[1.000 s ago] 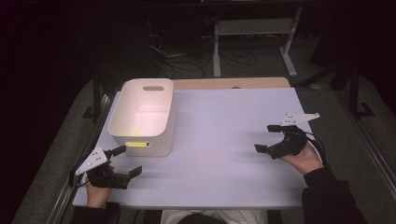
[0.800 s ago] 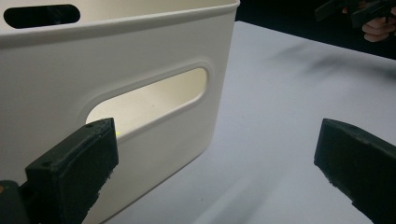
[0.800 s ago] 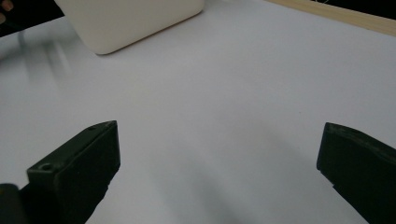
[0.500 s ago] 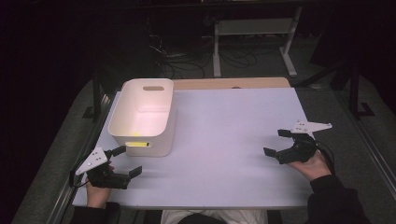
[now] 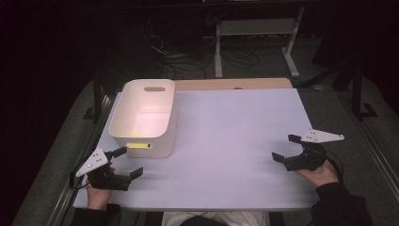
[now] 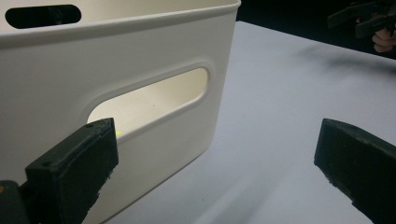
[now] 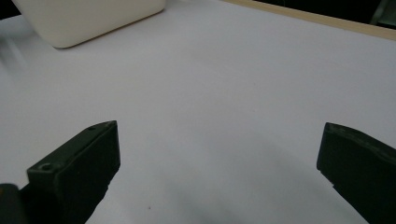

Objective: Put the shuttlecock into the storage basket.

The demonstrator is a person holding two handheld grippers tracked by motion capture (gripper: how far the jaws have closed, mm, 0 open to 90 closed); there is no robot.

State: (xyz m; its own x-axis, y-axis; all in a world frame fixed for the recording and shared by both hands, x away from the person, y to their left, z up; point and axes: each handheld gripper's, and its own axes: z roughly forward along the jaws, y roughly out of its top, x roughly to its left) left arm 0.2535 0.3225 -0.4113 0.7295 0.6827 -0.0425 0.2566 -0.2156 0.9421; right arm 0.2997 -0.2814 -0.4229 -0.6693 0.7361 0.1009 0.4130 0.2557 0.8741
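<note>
My left gripper sits spread wide just beside the white bin. Right gripper is spread too, over bare counter. Something yellow's in the bin, maybe a label.

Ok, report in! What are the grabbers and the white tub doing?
Left gripper open, beside white tub, not touching. Right gripper open over bare table. Nothing in the way.

Wide bench with pale lavender-white matte top; bare wood strip along far edge. One thing on it: cream plastic open-topped bin with slotted handles, standing upright just ahead of the left claw, well apart from the right claw, across the bench from it. Both claws low over the near edge, one at each end.
</note>
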